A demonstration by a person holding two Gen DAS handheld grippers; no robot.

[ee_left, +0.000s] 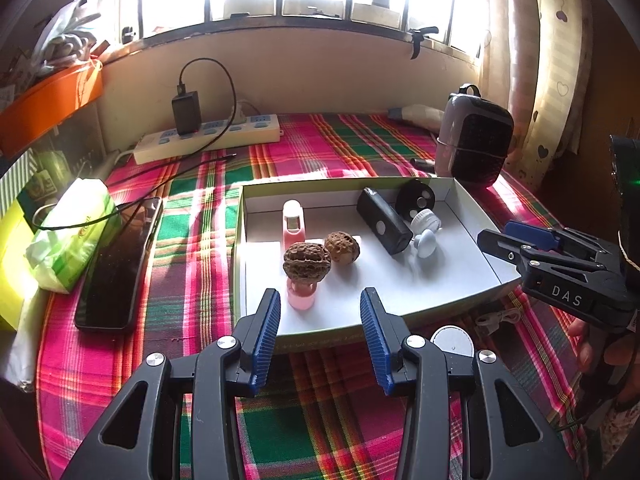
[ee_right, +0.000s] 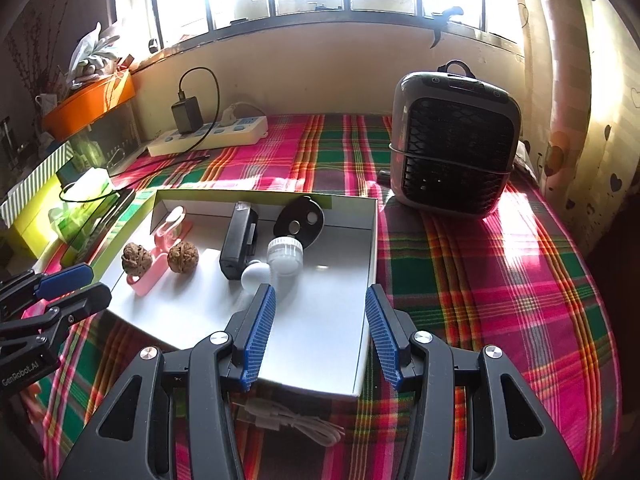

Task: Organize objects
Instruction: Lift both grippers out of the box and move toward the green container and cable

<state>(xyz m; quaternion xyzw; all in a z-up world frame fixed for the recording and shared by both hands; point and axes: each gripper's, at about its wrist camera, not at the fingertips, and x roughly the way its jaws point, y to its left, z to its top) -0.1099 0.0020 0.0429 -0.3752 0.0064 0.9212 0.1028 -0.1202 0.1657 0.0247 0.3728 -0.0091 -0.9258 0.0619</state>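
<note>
Both grippers hang spread and empty at the near edge of the shallow box [ee_left: 256,280], the left gripper [ee_left: 320,312] lined up on the nearer walnut [ee_left: 307,261], which sits on the pink clip [ee_left: 301,298]. Careful: that round shell could roll off towards the second walnut [ee_left: 342,247], and the right gripper [ee_right: 320,312] straddles the box's near right corner, so a nudge could slide it across the tablecloth [ee_right: 500,300].
</note>
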